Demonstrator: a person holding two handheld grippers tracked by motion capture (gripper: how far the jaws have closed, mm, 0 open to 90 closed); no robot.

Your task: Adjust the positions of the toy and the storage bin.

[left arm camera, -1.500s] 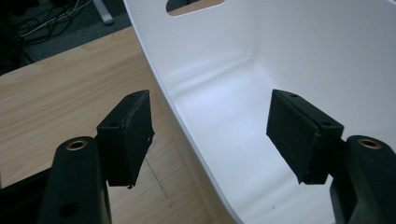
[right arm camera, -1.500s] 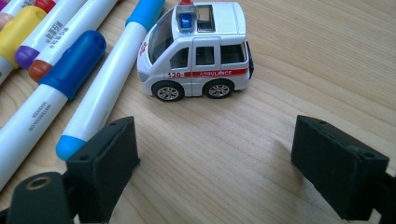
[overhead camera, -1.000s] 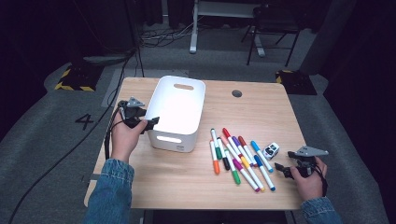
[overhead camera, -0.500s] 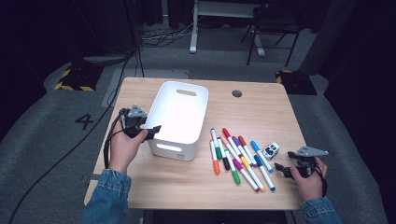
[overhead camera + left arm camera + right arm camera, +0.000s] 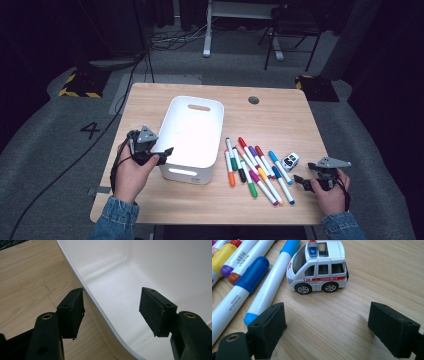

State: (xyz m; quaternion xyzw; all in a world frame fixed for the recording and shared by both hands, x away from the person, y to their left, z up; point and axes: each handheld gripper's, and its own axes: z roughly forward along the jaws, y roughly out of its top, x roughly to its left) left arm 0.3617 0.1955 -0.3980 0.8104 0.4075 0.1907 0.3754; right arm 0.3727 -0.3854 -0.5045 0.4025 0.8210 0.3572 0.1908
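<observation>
A white plastic bin [image 5: 192, 135] stands at the table's left-centre, empty inside [image 5: 150, 270]. My left gripper [image 5: 164, 154] straddles its near-left rim: one pad lies against the outside of the wall and the other hangs inside, away from the wall [image 5: 112, 312]. Its jaws stand apart. Several coloured markers [image 5: 252, 167] lie in a loose row right of the bin. A small white toy ambulance [image 5: 290, 161] is parked beside them. My right gripper [image 5: 300, 181] rests open near the front right corner, with the ambulance [image 5: 318, 267] just ahead of its jaws [image 5: 327, 325] and the markers [image 5: 249, 277] to its left.
The wooden table [image 5: 280, 120] has a round cable hole [image 5: 253, 100] at the back. Bare wood lies behind the bin and along the front edge. A chair and desk legs stand on the grey floor beyond.
The bin has slid toward the near edge with my left gripper hooked over its rim. The right gripper, the markers and the ambulance have stayed put.
</observation>
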